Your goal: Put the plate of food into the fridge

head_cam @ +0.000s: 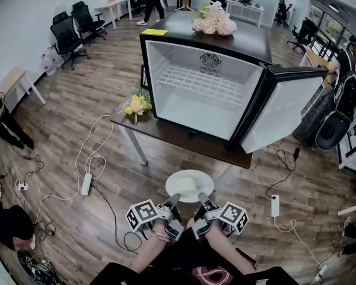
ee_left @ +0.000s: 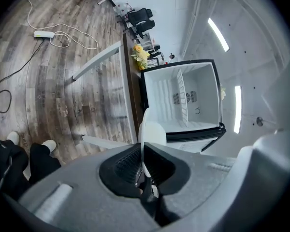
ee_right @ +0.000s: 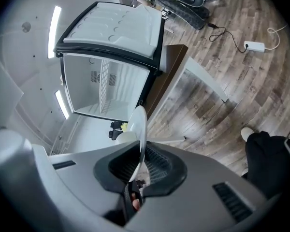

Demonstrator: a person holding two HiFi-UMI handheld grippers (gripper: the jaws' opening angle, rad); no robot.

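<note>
A white plate (head_cam: 190,186) with pale food on it hangs level in front of me, below the table's front edge. My left gripper (head_cam: 173,200) is shut on the plate's near-left rim and my right gripper (head_cam: 202,202) on its near-right rim. In the left gripper view the plate (ee_left: 149,135) shows edge-on between the shut jaws of that gripper (ee_left: 143,153). The right gripper view likewise has the plate (ee_right: 139,127) clamped in its gripper (ee_right: 137,156). Ahead, the small fridge (head_cam: 204,91) stands on a brown table (head_cam: 178,136), its door (head_cam: 285,108) swung wide to the right and its white wire shelf bare.
A bunch of pale flowers (head_cam: 213,19) lies on the fridge top and a yellow bouquet (head_cam: 136,104) on the table's left end. Power strips (head_cam: 86,184) (head_cam: 275,205) and cables trail over the wooden floor. Office chairs (head_cam: 68,37) stand at the left. A person (head_cam: 350,79) stands at the right.
</note>
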